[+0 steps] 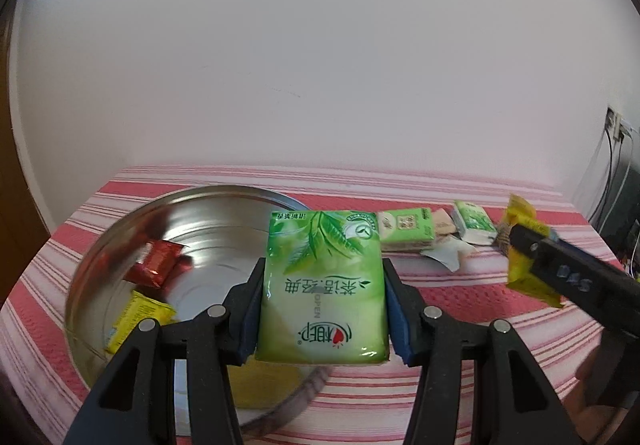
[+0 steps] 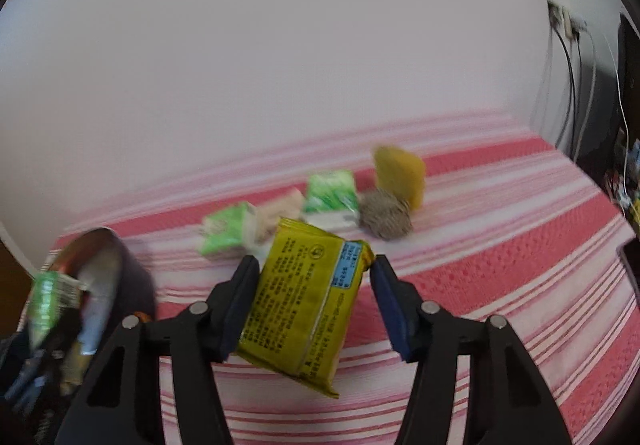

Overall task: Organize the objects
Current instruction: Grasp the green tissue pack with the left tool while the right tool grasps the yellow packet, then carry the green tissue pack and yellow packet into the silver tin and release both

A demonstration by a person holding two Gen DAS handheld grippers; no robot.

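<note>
The worktop (image 1: pixel 460 309) wears a red-and-white striped cloth. On its left side sits a round metal basin (image 1: pixel 224 213). Near the far edge lies a loose cluster: 2 green tissue packs (image 2: pixel 224 233) (image 2: pixel 332 191), with beige packets (image 2: pixel 280 211) between them, then a grey scouring ball (image 2: pixel 386 219) touching a yellow sponge (image 2: pixel 400 171) that stands behind it.

Shiny metal bowl (image 1: pixel 224 205), glossy plastic packet (image 1: pixel 324 285)
</note>
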